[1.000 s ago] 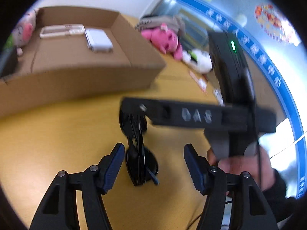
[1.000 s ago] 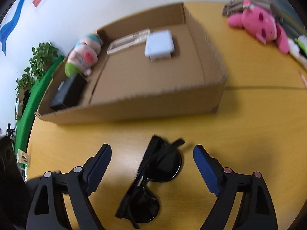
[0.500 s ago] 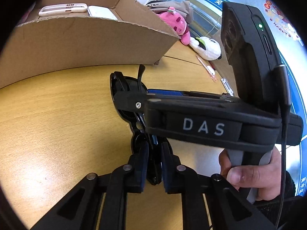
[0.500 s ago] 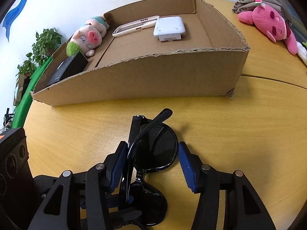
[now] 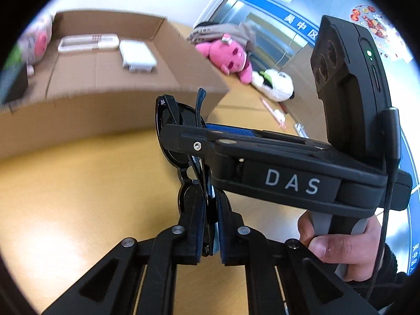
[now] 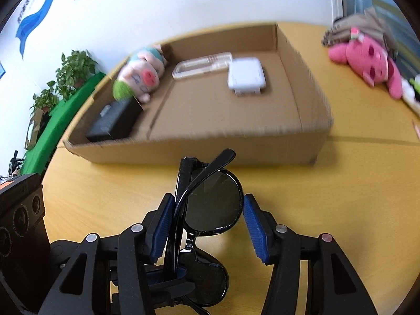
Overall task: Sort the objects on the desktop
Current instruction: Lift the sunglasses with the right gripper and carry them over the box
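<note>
A: Where are the folded black plastic sunglasses point(image 6: 210, 210) now?

B: Held on edge between both tools, seemingly just above the yellow wooden surface point(image 6: 354, 183), in front of the shallow brown cardboard box point(image 6: 236, 147). The left tongs point(image 5: 210, 239) are pressed nearly shut on the near lens. The right tongs point(image 6: 207, 220) sit about half open around the far lens, their blue pads point(image 6: 256, 232) touching or almost touching the frame's outer edges.

A: So who is really carrying?

B: I judge the left tongs; the right ones look more like a steadying cradle, though I cannot tell how firmly they press.

A: How should the step go?

B: Move both tools together so the frame is not twisted at the bridge. Clear the box's front wall before going in, then set the glasses down in the bare middle of the box floor, away from the white square device point(image 6: 245, 77) and the clear phone case point(image 6: 202, 64). Open the tongs only once the frame rests.
</note>
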Available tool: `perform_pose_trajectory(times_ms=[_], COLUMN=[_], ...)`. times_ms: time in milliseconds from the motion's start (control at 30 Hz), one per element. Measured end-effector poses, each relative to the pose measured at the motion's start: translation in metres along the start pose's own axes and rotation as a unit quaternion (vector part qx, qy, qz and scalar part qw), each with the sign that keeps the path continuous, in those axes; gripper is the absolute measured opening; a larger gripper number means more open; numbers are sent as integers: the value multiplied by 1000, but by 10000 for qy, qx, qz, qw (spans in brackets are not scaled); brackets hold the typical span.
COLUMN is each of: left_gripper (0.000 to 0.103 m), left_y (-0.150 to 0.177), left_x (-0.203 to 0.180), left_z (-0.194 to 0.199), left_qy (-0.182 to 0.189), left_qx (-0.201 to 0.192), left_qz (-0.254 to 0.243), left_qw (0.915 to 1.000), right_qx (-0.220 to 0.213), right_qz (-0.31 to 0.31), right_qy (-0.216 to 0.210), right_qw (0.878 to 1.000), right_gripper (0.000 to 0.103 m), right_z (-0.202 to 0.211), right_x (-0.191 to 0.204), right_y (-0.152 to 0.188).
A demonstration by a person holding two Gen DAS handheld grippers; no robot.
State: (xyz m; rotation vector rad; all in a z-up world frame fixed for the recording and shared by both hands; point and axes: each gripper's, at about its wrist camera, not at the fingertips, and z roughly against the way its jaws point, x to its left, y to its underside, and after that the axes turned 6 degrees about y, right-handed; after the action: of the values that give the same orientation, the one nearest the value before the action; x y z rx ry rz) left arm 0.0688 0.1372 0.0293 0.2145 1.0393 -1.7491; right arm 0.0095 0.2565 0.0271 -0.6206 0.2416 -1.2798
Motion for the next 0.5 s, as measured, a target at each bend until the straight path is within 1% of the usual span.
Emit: perform_pose_trajectory(times_ms=[200,267,367,500], left_gripper=[8,8,8,8], left_y=[-41,-62,-91,-128], left_x=[-10,-12,-7,18], left_z=[24,37,52,69], left_qy=[-72,-150,-275,-364], left_qx=[-301,-469,-680,-808], left_qz=[-202,-294,-321,-136], left_qw=[9993,9984,9968,9960], right_qx=[-374,-524,-715,-759], right_qz=[149,242,382,555], right_qy=[-78,-111,-262,-498], right_qw=[9992,9983,9964,9943], right_gripper=[57,57,57,57], right_z=[24,31,38,29], right_x=[14,21,33,48], right_y=[-39,-58,-98,-146])
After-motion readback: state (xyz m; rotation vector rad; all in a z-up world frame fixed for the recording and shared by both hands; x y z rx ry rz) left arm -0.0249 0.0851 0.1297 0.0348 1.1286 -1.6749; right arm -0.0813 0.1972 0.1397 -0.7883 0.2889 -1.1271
